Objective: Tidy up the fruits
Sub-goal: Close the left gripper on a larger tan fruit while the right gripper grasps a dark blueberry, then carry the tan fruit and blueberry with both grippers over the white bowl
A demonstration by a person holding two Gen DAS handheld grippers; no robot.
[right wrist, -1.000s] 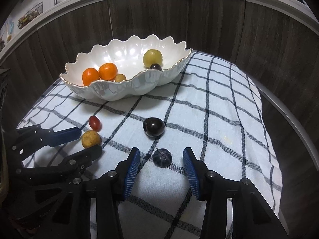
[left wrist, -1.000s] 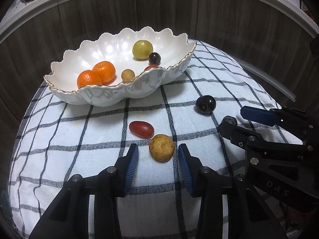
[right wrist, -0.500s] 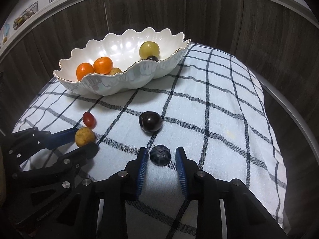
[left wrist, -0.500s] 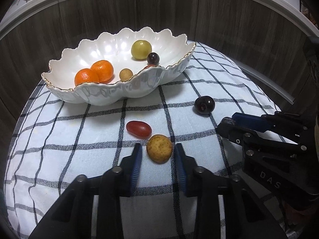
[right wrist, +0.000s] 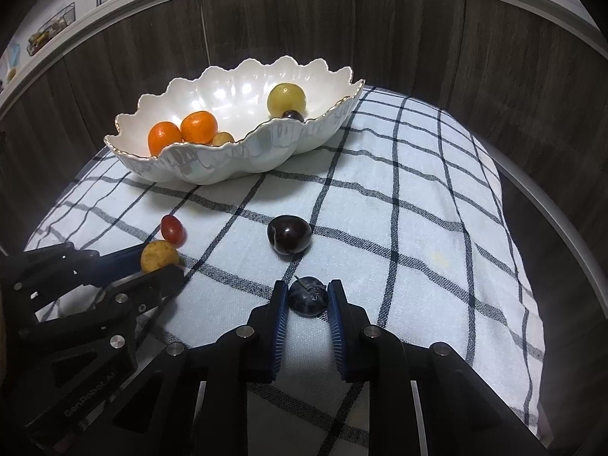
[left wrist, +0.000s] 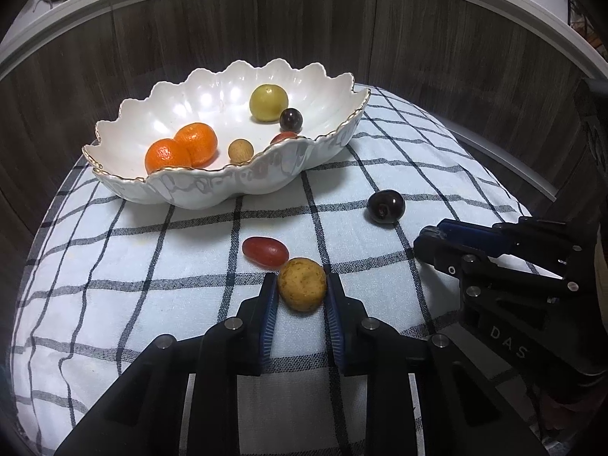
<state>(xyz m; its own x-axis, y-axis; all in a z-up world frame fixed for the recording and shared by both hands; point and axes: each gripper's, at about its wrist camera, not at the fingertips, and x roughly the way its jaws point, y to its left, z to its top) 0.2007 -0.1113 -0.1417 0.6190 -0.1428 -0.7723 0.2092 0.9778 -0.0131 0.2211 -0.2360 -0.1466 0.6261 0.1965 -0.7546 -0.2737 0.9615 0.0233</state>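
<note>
A tan round fruit (left wrist: 302, 284) lies on the checked cloth (left wrist: 152, 266), and my left gripper (left wrist: 300, 298) is shut on it, blue pads pressed to both sides. A small dark blue fruit (right wrist: 307, 295) sits on the cloth (right wrist: 418, 228) with my right gripper (right wrist: 307, 302) shut on it. Just beyond the tan fruit is a red oval fruit (left wrist: 265, 252). A dark cherry (left wrist: 385, 206) rests further right. The white scalloped bowl (left wrist: 197, 190) holds two oranges (left wrist: 182, 148), a yellow-green fruit (left wrist: 268, 102), a dark berry and a small tan ball. My right gripper (left wrist: 433, 241) shows at the right edge.
Dark wood-grain panels (left wrist: 323, 30) curve behind the table. The cloth's right edge (right wrist: 532, 285) drops off to a dark gap. My left gripper (right wrist: 159, 266) with the tan fruit (right wrist: 159, 256) fills the lower left of the right wrist view, near the cherry (right wrist: 289, 235).
Both grippers have closed from open: the left onto the tan fruit, the right onto the small dark blue fruit. Neither hand has shifted, and the fruits stay on the cloth.
</note>
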